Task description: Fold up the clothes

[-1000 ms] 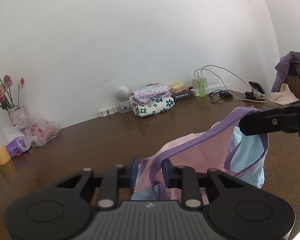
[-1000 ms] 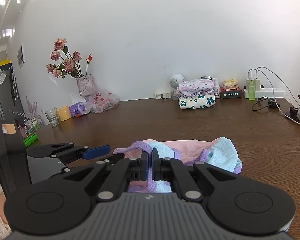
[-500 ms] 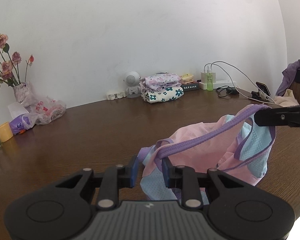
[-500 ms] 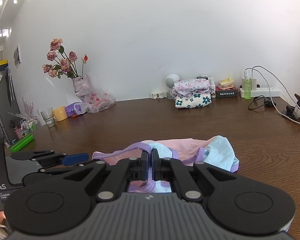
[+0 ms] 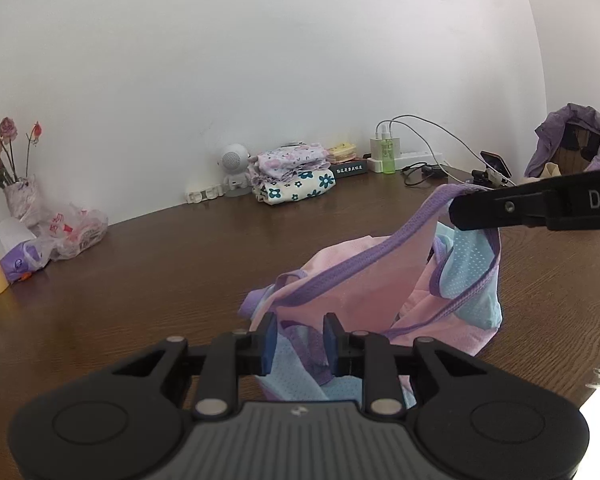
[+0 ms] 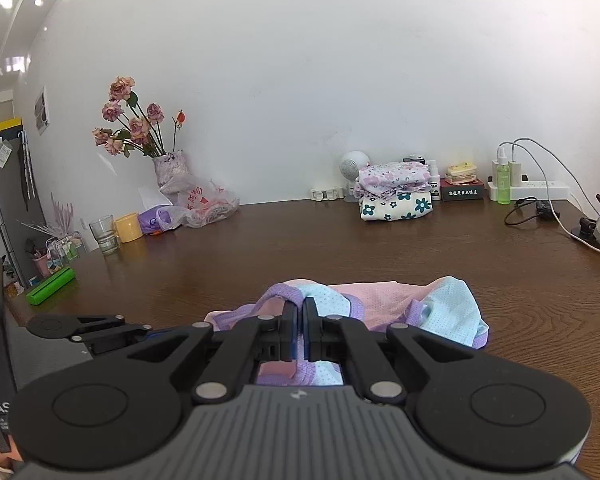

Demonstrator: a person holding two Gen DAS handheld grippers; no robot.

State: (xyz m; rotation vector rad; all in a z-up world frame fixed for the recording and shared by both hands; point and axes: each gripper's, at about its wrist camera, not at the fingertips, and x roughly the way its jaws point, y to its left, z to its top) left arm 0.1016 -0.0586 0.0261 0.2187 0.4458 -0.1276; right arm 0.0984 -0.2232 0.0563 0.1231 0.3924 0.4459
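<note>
A small pink and light-blue garment with purple trim lies partly lifted over the brown table. My left gripper has a gap between its fingers, with a purple band and blue mesh of the garment lying in it. My right gripper is shut on the purple waistband and holds it up; it shows in the left wrist view as a black finger at the right, with the band stretched from it. The garment also shows in the right wrist view.
A stack of folded floral clothes sits at the wall beside a small white robot figure. A power strip, green bottle and cables lie at the back right. A flower vase, plastic bags, a glass and a yellow cup stand left.
The left gripper's fingers have spread apart around the garment's band. The right gripper has stayed shut on the waistband, and the garment has sunk lower over the table.
</note>
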